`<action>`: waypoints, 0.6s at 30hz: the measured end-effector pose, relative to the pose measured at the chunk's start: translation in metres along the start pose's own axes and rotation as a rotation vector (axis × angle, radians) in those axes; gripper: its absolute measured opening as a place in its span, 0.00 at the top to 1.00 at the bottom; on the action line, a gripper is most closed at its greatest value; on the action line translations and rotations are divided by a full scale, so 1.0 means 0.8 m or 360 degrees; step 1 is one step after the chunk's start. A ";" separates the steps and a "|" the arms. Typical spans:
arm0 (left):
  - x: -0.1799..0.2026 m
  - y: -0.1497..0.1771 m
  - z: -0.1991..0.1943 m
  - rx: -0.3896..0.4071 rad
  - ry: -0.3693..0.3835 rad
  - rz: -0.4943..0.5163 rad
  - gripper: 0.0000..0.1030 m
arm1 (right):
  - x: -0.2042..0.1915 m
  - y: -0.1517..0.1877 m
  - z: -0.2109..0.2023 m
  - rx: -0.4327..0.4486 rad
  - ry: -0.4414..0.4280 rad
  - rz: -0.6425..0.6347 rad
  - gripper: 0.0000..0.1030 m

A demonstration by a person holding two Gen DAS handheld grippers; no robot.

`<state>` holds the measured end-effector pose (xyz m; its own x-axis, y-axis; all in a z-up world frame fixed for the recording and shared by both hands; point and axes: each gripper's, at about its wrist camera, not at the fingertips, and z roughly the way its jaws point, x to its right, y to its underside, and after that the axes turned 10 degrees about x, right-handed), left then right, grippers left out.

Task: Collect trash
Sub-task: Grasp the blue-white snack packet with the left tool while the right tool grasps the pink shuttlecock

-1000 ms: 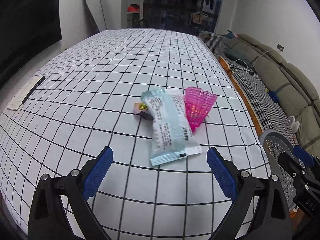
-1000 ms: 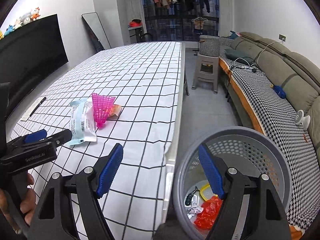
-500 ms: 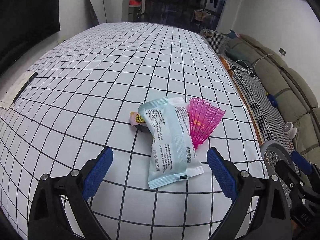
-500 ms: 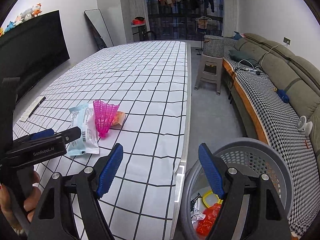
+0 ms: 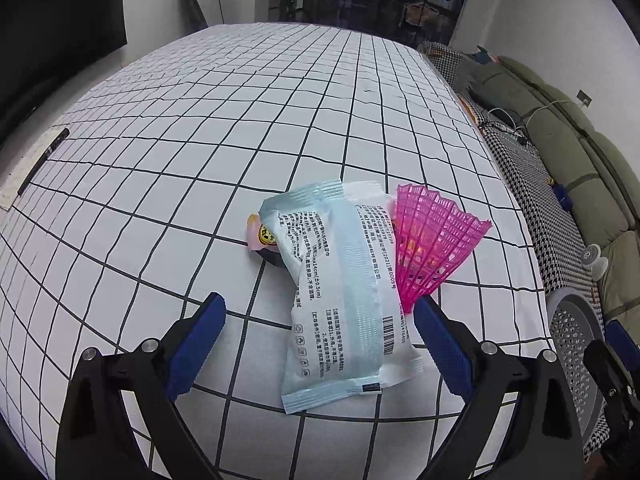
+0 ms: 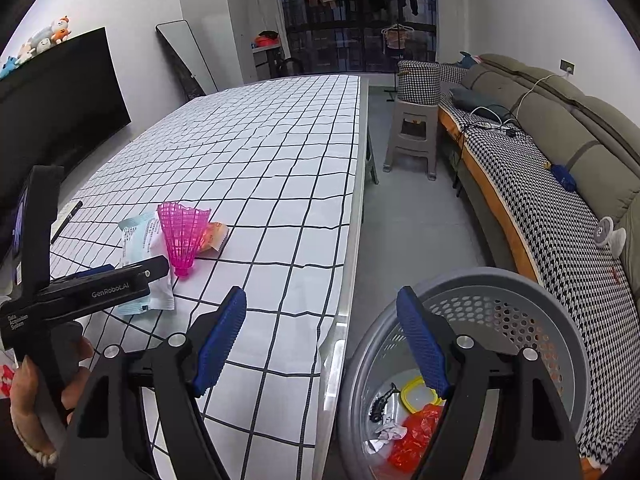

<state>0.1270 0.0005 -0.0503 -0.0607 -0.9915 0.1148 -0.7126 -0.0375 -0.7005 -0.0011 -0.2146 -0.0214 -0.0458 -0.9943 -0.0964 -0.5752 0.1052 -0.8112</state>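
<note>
Both fingers wide apart, empty.

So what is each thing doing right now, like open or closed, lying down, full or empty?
left gripper: open, holding nothing
right gripper: open, holding nothing
pale blue packet: sealed, lying flat on the table
pink shuttlecock: lying on its side, against the packet
small snack wrapper: partly under the packet
grey basket: upright on the floor, some trash inside
</note>
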 end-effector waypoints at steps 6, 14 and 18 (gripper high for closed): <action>0.001 0.001 0.010 -0.0039 0.0015 0.0001 0.36 | 0.001 0.000 0.001 -0.0005 -0.0008 0.0006 0.28; -0.008 0.005 -0.007 -0.0009 0.0058 -0.0001 0.46 | -0.002 -0.001 0.000 0.0000 -0.0010 -0.0002 0.28; -0.021 0.006 -0.024 0.0031 0.0050 -0.0005 0.46 | -0.009 -0.002 -0.002 -0.0002 -0.0025 -0.0016 0.28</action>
<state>0.1111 0.0190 -0.0420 -0.0806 -0.9870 0.1393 -0.6991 -0.0436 -0.7137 -0.0014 -0.2079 -0.0183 -0.0272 -0.9949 -0.0973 -0.5764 0.0951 -0.8116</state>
